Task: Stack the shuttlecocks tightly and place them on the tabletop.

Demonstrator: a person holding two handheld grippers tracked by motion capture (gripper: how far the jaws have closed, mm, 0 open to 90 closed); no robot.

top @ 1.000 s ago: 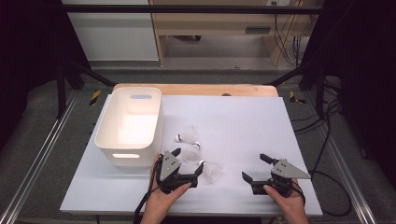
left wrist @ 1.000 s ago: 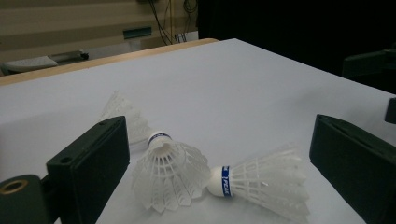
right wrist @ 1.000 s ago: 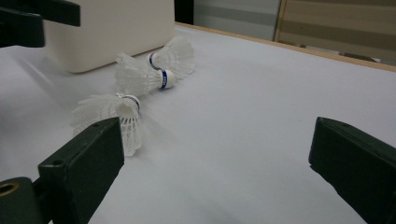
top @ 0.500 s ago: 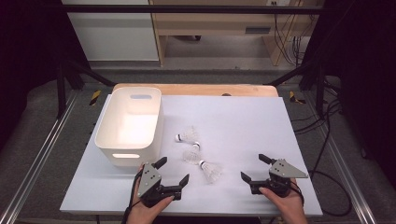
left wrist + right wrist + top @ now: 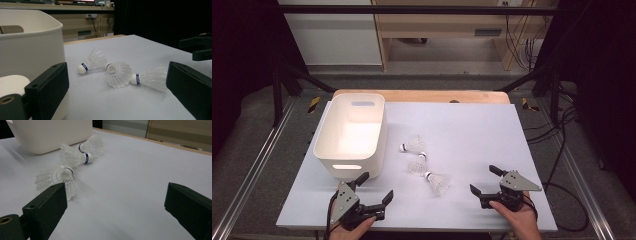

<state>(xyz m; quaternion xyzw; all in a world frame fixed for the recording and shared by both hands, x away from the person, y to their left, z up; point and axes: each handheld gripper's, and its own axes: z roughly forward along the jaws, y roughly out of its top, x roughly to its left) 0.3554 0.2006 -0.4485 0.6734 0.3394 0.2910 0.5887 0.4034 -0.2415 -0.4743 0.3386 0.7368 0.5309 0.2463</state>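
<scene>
On the white table (image 5: 492,130) sits a big white bin (image 5: 351,134), at the left side. It looks empty inside.

Next to the bin lie three birdies in a row — all on their sides. The far birdie (image 5: 412,145) is nearest the bin. The middle birdie (image 5: 417,164) is just beside it. The near birdie (image 5: 437,182) lies closest to the person, and its round nose almost touches the middle one.

Down at the front edge are the two tools. The left gripper (image 5: 374,189) is just in front of the bin, jaws spread wide, holding nothing. The right gripper (image 5: 483,180) is at the other side, also wide open and empty. Both are apart from the birdies. In the left gripper view the three birdies lie between its jaws, farther off.

My guess is that the birdies should go in the bin, and none is in yet.

What could go wrong? The birdies are light and lie very close together. If a jaw bumps one, it may roll or push its neighbour away. A hard squeeze on the thin feathers could bend them — the round nose is a safer place to pinch. The left gripper is also near the bin wall, so a quick swing could knock the bin.
</scene>
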